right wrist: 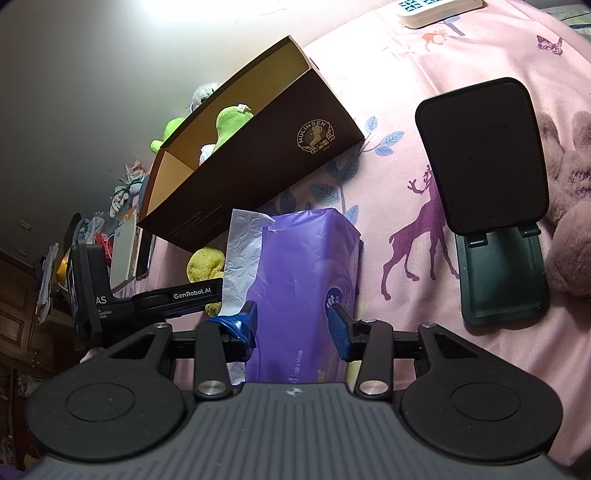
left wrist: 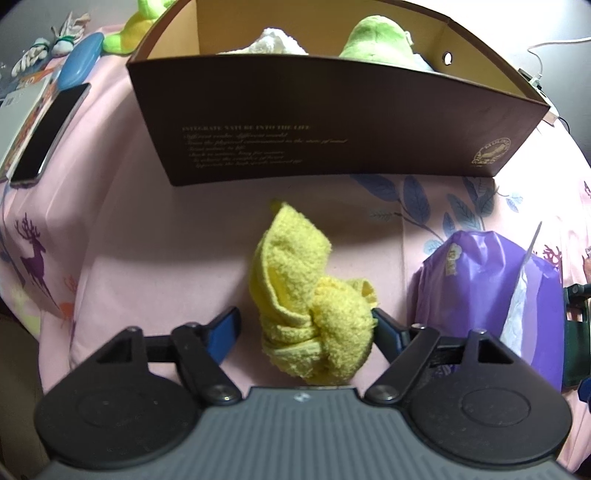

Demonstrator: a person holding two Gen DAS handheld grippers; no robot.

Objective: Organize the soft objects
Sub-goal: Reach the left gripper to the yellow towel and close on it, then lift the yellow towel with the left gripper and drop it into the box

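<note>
A crumpled yellow towel (left wrist: 310,295) lies on the pink bedsheet between the fingers of my left gripper (left wrist: 306,325), which is open around it; the right finger touches it, the left stands apart. Behind it is a brown cardboard box (left wrist: 332,122) holding a green plush (left wrist: 376,37) and a white cloth (left wrist: 273,42). My right gripper (right wrist: 295,325) has its fingers against both sides of a purple tissue pack (right wrist: 306,266). The pack also shows in the left wrist view (left wrist: 487,295). The towel (right wrist: 205,264) and box (right wrist: 258,155) show in the right wrist view.
A phone (left wrist: 51,129), a blue case (left wrist: 81,62) and another green plush (left wrist: 136,26) lie left of the box. A dark green phone stand (right wrist: 495,192) and a pink fluffy item (right wrist: 569,206) are right of the pack. A white device (right wrist: 436,9) lies far back.
</note>
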